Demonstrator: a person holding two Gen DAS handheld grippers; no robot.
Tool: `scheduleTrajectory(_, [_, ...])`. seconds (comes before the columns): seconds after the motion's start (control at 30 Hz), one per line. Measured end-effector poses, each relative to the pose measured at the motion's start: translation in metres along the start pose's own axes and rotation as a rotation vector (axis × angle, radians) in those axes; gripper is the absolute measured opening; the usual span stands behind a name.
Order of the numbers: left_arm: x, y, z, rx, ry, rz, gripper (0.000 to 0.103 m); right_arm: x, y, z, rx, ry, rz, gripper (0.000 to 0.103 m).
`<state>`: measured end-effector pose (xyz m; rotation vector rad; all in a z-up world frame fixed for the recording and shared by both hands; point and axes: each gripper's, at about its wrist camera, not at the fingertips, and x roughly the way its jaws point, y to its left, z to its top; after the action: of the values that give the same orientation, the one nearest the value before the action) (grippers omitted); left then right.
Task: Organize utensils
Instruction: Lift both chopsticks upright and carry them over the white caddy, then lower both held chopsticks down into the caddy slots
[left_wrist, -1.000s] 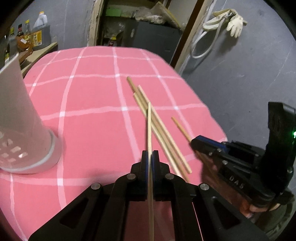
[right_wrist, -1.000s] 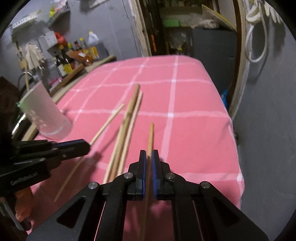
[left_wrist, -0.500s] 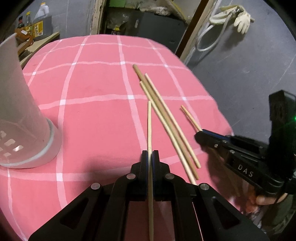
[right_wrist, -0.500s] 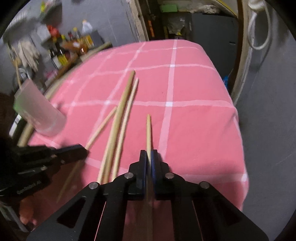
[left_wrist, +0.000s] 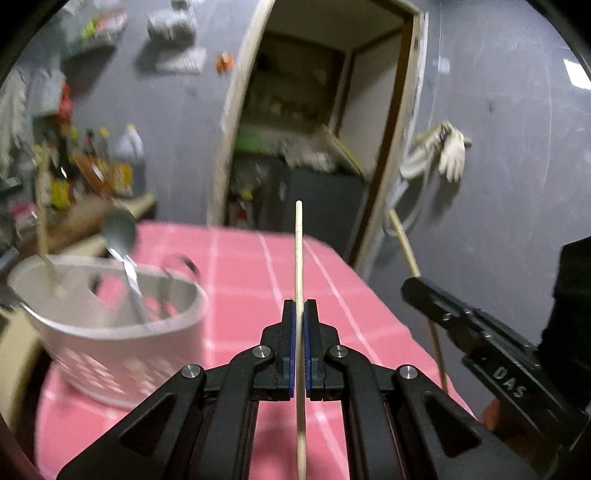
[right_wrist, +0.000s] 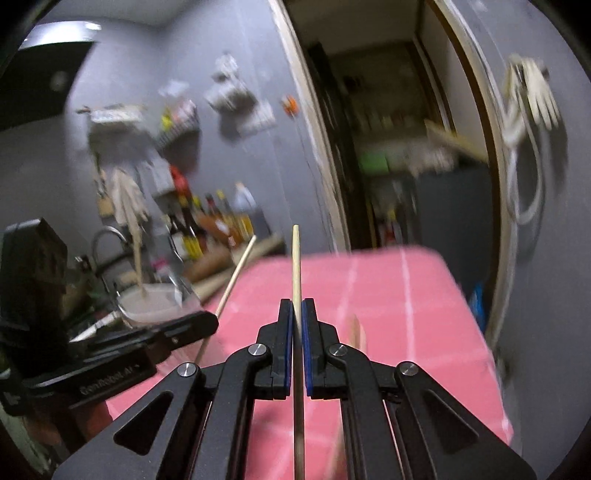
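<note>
Looks like the carry step: each gripper has one chopstick pinched and both are up off the table, with the white holder (left_wrist: 110, 332) as the obvious drop-off.

The left gripper (left_wrist: 299, 314) has its jaws pressed together on a chopstick (left_wrist: 299, 258) that runs straight out between them, tip just right of the holder and above its rim. The right gripper (right_wrist: 297, 314) is clamped the same way on its own chopstick (right_wrist: 296, 266), well right of the holder.

Next move, I'd guess: swing each stick over the holder's mouth, tip it down, then let go. There's already a spoon (left_wrist: 122, 236) and another wooden stick leaning inside, so the tip needs to find a gap and not knock them.

View differences: the left wrist camera shows the holder up close, plus the right gripper off to its far side. The right wrist camera sees the holder (right_wrist: 155, 302) only small and blurry behind the left gripper, but catches a loose chopstick (right_wrist: 356, 332) on the pink table (right_wrist: 406, 314), right of the holder.
</note>
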<state>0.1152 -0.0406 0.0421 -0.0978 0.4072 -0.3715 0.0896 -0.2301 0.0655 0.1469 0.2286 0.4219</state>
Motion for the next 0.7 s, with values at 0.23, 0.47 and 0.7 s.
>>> scheduleTrajectory(0.23, [-0.031, 0.017, 0.024, 0.029, -0.141, 0.114, 0.002, -0.003, 0.032, 0.026, -0.051, -0.16, 0.063, 0.003])
scheduleTrajectory(0.47, [-0.048, 0.052, 0.04, 0.031, -0.233, 0.185, 0.002, 0.02, 0.052, 0.049, -0.056, -0.217, 0.144, 0.003])
scheduleTrajectory(0.7, [-0.066, 0.11, 0.061, -0.041, -0.323, 0.25, 0.002, 0.059, 0.07, 0.067, 0.014, -0.257, 0.241, 0.003])
